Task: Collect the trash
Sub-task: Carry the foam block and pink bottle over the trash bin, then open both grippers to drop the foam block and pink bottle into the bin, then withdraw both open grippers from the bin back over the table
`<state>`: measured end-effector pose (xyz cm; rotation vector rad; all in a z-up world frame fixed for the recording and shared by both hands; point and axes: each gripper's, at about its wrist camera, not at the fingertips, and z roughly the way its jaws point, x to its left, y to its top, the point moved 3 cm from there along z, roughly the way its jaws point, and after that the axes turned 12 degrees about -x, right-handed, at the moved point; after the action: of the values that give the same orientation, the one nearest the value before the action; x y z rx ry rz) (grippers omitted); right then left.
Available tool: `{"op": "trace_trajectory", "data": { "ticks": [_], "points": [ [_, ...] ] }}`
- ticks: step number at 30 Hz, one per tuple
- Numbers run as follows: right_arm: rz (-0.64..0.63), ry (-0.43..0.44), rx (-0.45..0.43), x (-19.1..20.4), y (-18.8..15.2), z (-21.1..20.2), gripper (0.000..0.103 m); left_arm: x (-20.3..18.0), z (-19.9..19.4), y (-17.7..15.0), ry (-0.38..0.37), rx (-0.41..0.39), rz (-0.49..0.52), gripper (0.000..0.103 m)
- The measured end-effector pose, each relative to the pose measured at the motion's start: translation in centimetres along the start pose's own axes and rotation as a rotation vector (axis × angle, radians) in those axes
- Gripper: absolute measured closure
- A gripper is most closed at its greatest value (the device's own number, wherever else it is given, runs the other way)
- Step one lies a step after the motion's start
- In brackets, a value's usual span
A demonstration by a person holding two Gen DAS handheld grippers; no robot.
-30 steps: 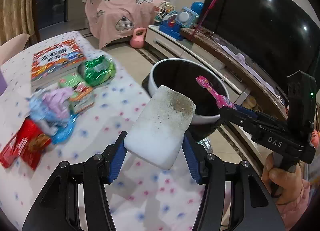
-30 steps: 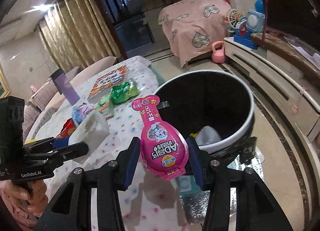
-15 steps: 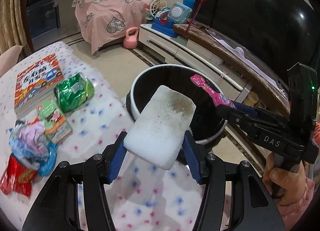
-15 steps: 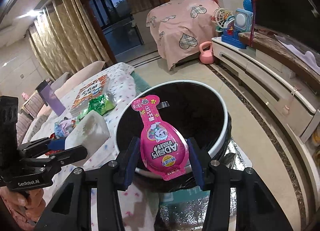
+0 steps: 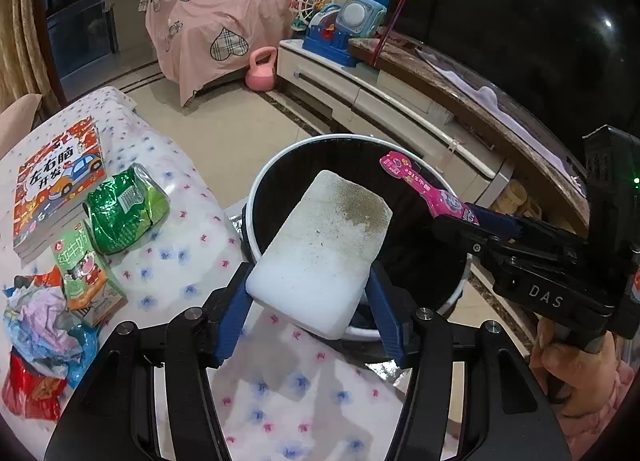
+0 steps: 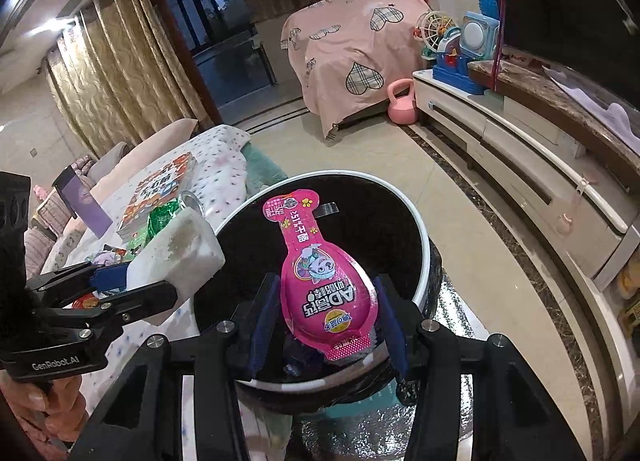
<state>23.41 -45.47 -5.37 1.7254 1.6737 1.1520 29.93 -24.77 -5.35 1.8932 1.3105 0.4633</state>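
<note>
My left gripper (image 5: 310, 311) is shut on a dirty white sponge (image 5: 320, 253) and holds it over the near rim of the black trash bin (image 5: 416, 277) with a white rim. My right gripper (image 6: 326, 319) is shut on a pink egg-shaped snack wrapper (image 6: 324, 281) and holds it above the bin's opening (image 6: 384, 229). The right gripper with the wrapper (image 5: 428, 193) shows at the right of the left wrist view. The left gripper with the sponge (image 6: 180, 249) shows at the left of the right wrist view.
On the flowered tablecloth (image 5: 172, 269) lie a green foil bag (image 5: 120, 213), a green carton (image 5: 80, 269), crumpled wrappers (image 5: 44, 325), a red packet (image 5: 28, 393) and a picture book (image 5: 56, 185). A TV cabinet (image 6: 520, 165) and pink kettlebell (image 6: 400, 103) stand beyond.
Both grippers have moved toward and over the bin with their loads. The bin now lies right under the wrapper and the sponge. Both grips are unchanged.
</note>
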Motion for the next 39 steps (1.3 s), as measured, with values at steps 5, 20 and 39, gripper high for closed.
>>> {"op": "trace_trajectory", "data": {
  "ticks": [5, 20, 39],
  "points": [
    [-0.008, -0.004, 0.015, -0.4, 0.1, 0.7, 0.054, 0.0, 0.9, 0.1, 0.005, 0.018, -0.003, 0.045],
    [0.038, 0.025, 0.012, -0.6, -0.1, 0.2, 0.04, 0.8, -0.8, -1.1, -0.001, 0.01, -0.054, 0.028],
    [0.13, 0.196, -0.035, 8.4, -5.5, -3.0, 0.002, 9.1, -11.0, -10.1, 0.081, -0.041, -0.216, 0.028]
  ]
}}
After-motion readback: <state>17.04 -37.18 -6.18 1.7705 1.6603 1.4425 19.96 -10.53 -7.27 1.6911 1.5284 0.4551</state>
